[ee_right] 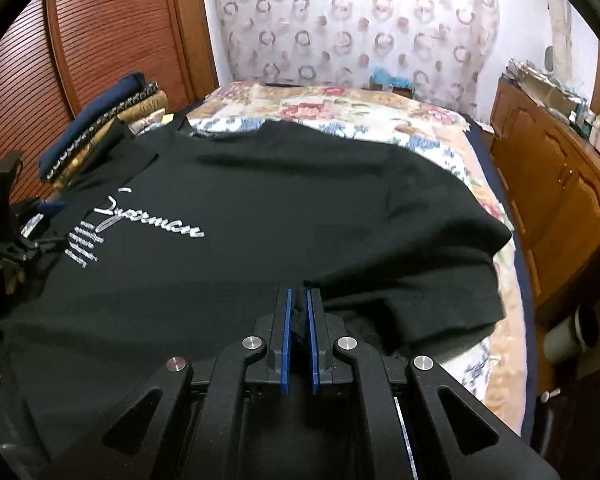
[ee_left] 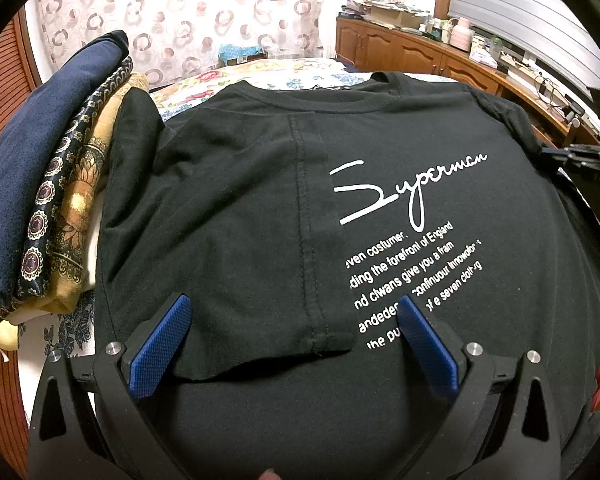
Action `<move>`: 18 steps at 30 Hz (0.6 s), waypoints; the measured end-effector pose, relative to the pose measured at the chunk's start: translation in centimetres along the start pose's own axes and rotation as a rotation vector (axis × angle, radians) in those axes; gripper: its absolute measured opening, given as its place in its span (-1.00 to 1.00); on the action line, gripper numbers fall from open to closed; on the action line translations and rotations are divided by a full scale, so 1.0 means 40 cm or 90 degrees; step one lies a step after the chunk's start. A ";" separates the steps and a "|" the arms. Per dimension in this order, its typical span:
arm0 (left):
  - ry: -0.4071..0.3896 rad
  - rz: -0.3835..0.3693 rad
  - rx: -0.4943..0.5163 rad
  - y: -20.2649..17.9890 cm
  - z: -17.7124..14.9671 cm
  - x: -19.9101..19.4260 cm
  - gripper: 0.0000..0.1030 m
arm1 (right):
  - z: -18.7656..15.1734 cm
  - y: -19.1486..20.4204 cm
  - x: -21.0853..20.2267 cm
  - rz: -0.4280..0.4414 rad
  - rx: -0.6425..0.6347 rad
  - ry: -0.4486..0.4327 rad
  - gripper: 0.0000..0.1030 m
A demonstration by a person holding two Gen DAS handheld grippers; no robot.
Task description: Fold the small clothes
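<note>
Black cotton T-shirt (ee_left: 260,220) with white script lettering "Superman" and lines of small white print lies spread on the bed, over a floral patterned bedspread (ee_right: 340,104). I see its left side already folded inward: a flap with a stitched seam running down it covers the start of each printed line. Collar points away from me, toward the curtain.

My left claw (ee_left: 294,318), black frame with blue textured pads, hangs just above the near edge of that folded flap. Its jaws stand wide; nothing sits between them, and I cannot tell whether the pad tips touch the cloth.

My right claw (ee_right: 298,312) is at the shirt's right side. Its blue pads are drawn close together with a pinch of black fabric caught between them. Cloth beside it is bunched into a raised ridge running toward the bedspread's edge.

Stack of folded clothes (ee_left: 48,184) sits just left of the shirt, touching its sleeve: navy on top, then a dark medallion print, then a gold patterned piece.

Further out: pale curtain with ring pattern (ee_left: 188,12) beyond the bed, brown wooden cabinet (ee_right: 556,184) along the right with clutter on top, slatted wooden door (ee_right: 100,40) on the left.
</note>
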State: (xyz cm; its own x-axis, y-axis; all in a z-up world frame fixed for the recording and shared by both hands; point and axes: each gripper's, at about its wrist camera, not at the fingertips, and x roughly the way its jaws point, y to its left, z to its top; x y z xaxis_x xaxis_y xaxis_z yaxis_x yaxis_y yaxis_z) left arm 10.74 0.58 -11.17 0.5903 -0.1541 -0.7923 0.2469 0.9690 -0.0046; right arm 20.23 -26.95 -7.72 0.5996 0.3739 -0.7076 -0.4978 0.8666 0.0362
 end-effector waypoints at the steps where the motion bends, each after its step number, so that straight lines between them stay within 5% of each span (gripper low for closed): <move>1: 0.000 0.000 0.000 0.003 0.000 0.000 0.99 | -0.006 -0.006 0.004 -0.003 0.002 0.004 -0.86; 10: -0.002 0.001 -0.001 -0.001 0.002 0.002 0.99 | -0.008 -0.028 -0.053 -0.009 0.023 -0.035 -0.43; 12: -0.011 0.005 -0.007 0.001 0.001 -0.005 0.99 | -0.011 -0.026 -0.086 -0.028 0.026 -0.057 -0.12; 18: -0.075 0.013 -0.026 0.022 0.014 -0.081 0.99 | -0.035 -0.087 -0.117 -0.109 0.077 -0.076 -0.01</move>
State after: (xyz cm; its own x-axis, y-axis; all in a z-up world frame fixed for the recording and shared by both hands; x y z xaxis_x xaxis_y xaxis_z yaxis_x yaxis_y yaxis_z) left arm 9.45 1.82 -8.27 0.6818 -0.1533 -0.7153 0.2040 0.9788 -0.0153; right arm 18.27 -32.17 -5.52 0.7422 0.2489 -0.6223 -0.3086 0.9511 0.0124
